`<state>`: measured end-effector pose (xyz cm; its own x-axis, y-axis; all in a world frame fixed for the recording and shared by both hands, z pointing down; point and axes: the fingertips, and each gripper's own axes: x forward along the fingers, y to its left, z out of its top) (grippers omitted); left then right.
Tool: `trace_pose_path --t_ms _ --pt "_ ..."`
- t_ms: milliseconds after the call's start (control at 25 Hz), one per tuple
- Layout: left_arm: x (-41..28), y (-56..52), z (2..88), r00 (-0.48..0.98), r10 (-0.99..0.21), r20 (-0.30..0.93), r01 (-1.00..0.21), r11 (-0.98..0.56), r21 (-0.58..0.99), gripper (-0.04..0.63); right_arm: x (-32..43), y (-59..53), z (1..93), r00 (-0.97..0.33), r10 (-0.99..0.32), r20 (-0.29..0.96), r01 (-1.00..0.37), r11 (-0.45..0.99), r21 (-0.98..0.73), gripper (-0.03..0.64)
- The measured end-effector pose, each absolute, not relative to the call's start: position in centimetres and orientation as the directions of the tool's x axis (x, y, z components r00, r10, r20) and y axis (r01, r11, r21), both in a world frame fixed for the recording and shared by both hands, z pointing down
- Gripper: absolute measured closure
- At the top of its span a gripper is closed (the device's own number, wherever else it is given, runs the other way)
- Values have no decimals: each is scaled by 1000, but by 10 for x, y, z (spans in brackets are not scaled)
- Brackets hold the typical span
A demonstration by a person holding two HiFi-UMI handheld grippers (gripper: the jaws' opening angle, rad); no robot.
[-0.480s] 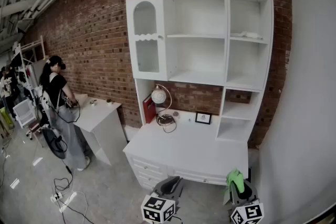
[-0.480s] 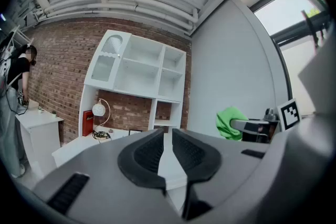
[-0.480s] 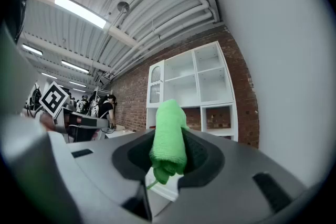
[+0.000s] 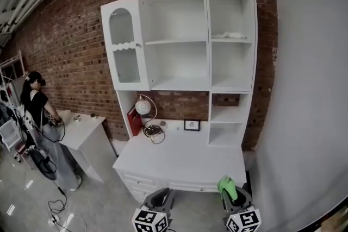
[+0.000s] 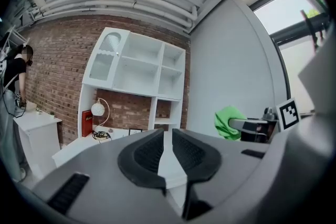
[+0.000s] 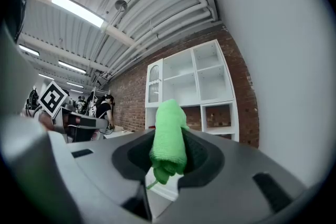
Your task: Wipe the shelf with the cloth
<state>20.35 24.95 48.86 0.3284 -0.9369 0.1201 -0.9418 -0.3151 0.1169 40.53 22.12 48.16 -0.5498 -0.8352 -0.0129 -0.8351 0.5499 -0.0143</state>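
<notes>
Approach step, no wiping yet. My right claw (image 4: 234, 199) is clamped on the green cloth (image 6: 169, 136), well short of the shelf (image 4: 179, 84), which is ahead & above it, past the counter (image 4: 185, 157). Left claw (image 5: 167, 150) shows only a slim gap w/ nothing in it. Next, I reckon: right claw fwd & up onto a board. Lamp (image 4: 142, 106) & frame (image 4: 191, 125) sit ahead-left; uprights narrow each bay; wall (image 4: 304, 89) is close on its right, w/ more room on its left.

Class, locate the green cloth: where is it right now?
The green cloth is clamped in the right gripper, low at the head view's right, before the white desk and short of the shelves.
</notes>
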Motion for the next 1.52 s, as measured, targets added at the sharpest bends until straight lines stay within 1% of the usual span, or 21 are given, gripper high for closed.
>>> trace_pose_path --t_ms 240,360,600,800,1080,1280,1520 --pt "187 238 501 309 -940 144 -947 -291 134 546 392 209 487 -558 -830 0 -830 557 -37 511" --pt "167 226 501 303 -941 150 -949 -284 134 546 380 191 489 -545 -838 16 -838 544 -50 511" --pt "110 168 482 321 -942 99 -943 -309 121 546 345 145 479 -480 -877 12 -876 479 -49 511" --pt "47 128 472 334 -941 55 -937 -326 126 546 299 108 466 -433 -901 -7 -901 433 -14 511" --pt "-31 84 478 333 -941 52 -936 -323 142 546 245 68 459 -393 -920 4 -919 393 20 511" --pt "-57 61 491 348 -935 71 -928 -332 170 546 223 49 458 -376 -926 29 -925 377 48 511" --pt "-66 38 514 358 -928 100 -917 -330 223 546 207 29 457 -377 -925 55 -922 380 80 511"
